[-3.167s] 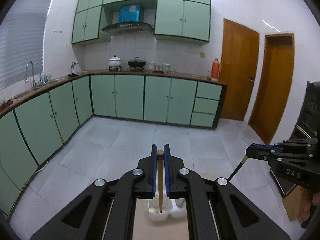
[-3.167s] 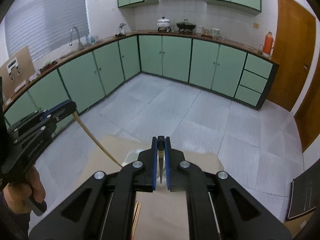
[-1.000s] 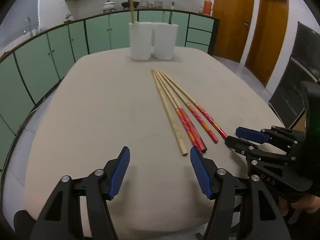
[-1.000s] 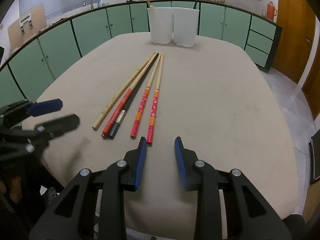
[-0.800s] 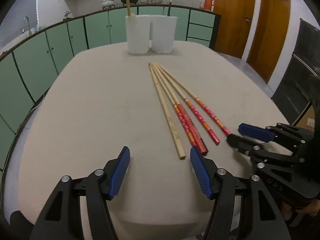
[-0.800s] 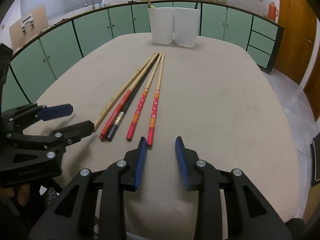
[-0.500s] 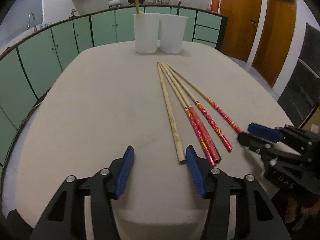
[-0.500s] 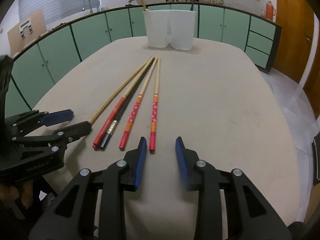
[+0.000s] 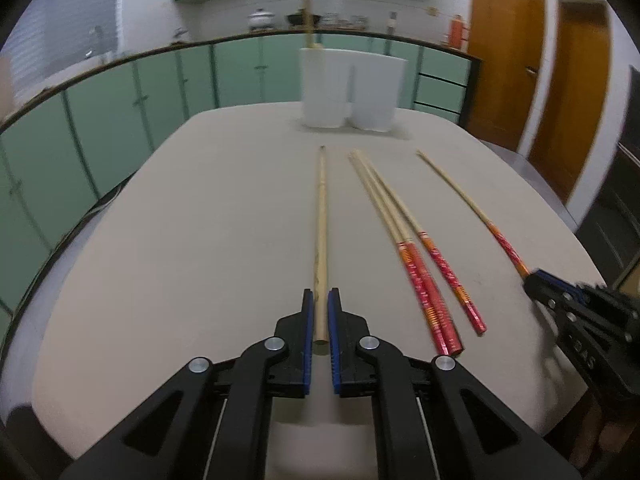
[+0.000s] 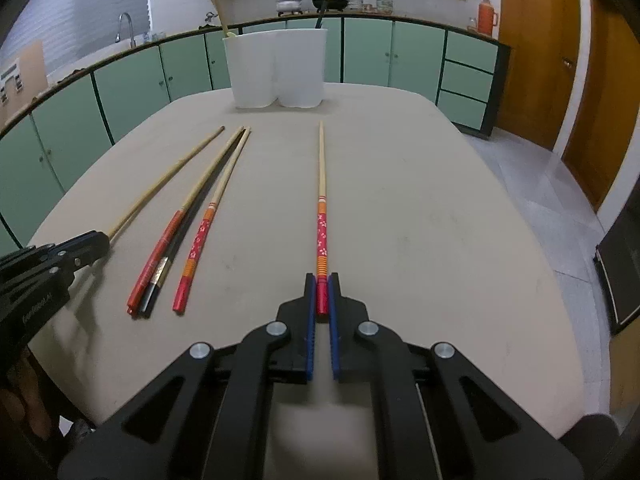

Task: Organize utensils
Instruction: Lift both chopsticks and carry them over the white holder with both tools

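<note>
Both grippers just clamped down since half a second ago, left gripper on the plain wooden chopstick, right gripper on the red-handled chopstick, both chopsticks pointing to 12 o'clock at the white holder across the table.

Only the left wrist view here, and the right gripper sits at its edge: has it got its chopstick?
Observer: Yes. The right gripper has just closed its jaws on the red end of the flowered chopstick.
Operator: Anything among the loose ones I can't make out?
Observer: A black chopstick lies tight against the plain-red chopstick.
Operator: What's in the holder's right half?
Observer: A black handle sticks up from the holder there.
</note>
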### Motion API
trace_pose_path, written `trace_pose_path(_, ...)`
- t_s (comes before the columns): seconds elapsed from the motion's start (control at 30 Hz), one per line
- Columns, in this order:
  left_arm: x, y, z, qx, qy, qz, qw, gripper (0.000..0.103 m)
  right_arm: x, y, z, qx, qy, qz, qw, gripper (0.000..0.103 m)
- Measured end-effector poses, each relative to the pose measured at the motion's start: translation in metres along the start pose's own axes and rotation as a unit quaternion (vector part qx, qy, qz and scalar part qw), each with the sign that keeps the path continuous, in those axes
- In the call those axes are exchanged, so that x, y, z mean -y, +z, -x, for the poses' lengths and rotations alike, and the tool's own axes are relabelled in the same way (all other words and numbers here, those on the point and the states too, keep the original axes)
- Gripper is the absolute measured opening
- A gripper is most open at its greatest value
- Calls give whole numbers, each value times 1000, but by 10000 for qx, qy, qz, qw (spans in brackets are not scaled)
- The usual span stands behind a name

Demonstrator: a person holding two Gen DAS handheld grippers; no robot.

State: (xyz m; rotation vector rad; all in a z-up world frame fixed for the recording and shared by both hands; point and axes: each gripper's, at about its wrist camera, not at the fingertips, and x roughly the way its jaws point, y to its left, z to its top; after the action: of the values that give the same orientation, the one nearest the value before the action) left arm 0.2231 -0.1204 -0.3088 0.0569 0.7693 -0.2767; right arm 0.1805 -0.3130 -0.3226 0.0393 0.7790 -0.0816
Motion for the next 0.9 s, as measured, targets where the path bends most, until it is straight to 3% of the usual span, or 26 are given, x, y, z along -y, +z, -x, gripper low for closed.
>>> trace_pose_path(0.1,1,-6,0,-92,10,-19,10000,7,-4,-4,3,22,33,76,10000,10)
trace_pose_path(0.23,5,-8,2,-93,-113,-141,9998,18,-3,-5,4,34,49,88,9999,13)
trace_pose_path(0.33,4,-7,0,-97,-220,-183,9995,18,-2,-4,2,26,81,68,9999,12)
trace_pose_path(0.4,2,-3,-1,-136,-299,-141,9994,12,-3,-4,3,-9,116,66,9999,5)
trace_pose_path(0.53,-5,5,7,-261,-428,51,9987,7,0,0,14,-82,245,-34,9997,5)
trace_pose_path(0.9,-24,44,75,246,-415,182,9987,7,5,35,79,153,368,41,9992,5)
